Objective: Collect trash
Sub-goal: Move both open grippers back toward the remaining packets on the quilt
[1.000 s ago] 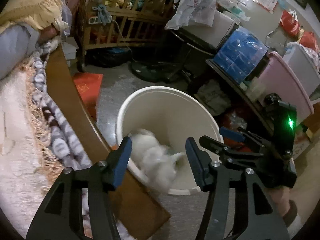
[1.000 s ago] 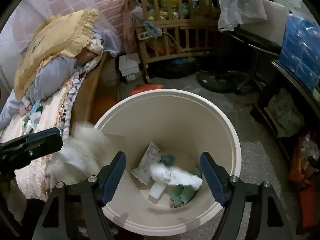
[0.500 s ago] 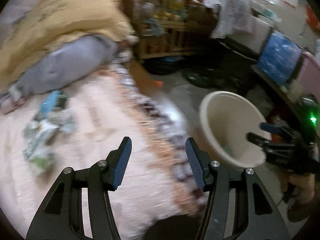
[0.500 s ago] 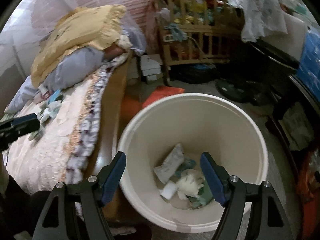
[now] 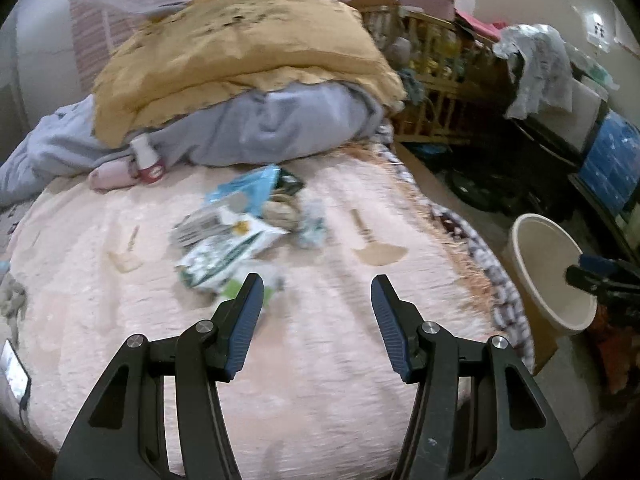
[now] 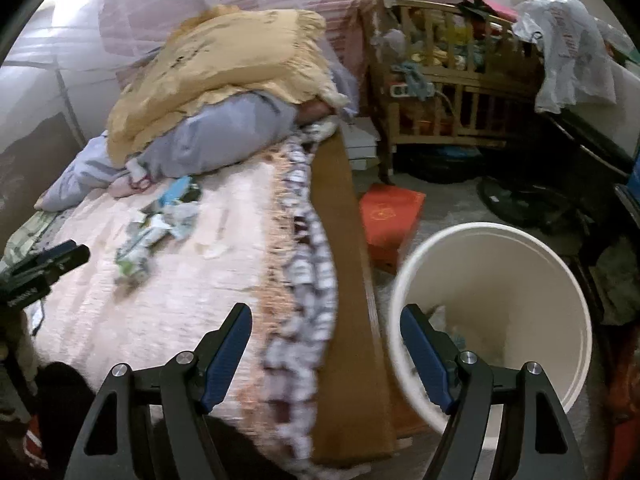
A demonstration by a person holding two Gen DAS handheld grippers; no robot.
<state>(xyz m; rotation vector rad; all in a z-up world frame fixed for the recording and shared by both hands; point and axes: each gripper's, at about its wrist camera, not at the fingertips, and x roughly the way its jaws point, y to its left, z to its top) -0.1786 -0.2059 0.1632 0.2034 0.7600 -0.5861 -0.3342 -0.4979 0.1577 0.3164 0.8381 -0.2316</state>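
A heap of crumpled wrappers and paper trash lies on the pink bedspread; it also shows in the right wrist view. My left gripper is open and empty, above the bed just short of the heap. A cream bucket stands on the floor beside the bed with some trash at its bottom; it also shows in the left wrist view. My right gripper is open and empty over the bed's edge, next to the bucket.
A yellow pillow on a grey quilt sits at the bed's far end, with a small bottle beside it. A wooden crib, an orange box and dark clutter crowd the floor.
My left gripper let white trash fall into the bucket, then swung left over the bed toward the heap. My right gripper shifted left from above the bucket to the bed's edge.
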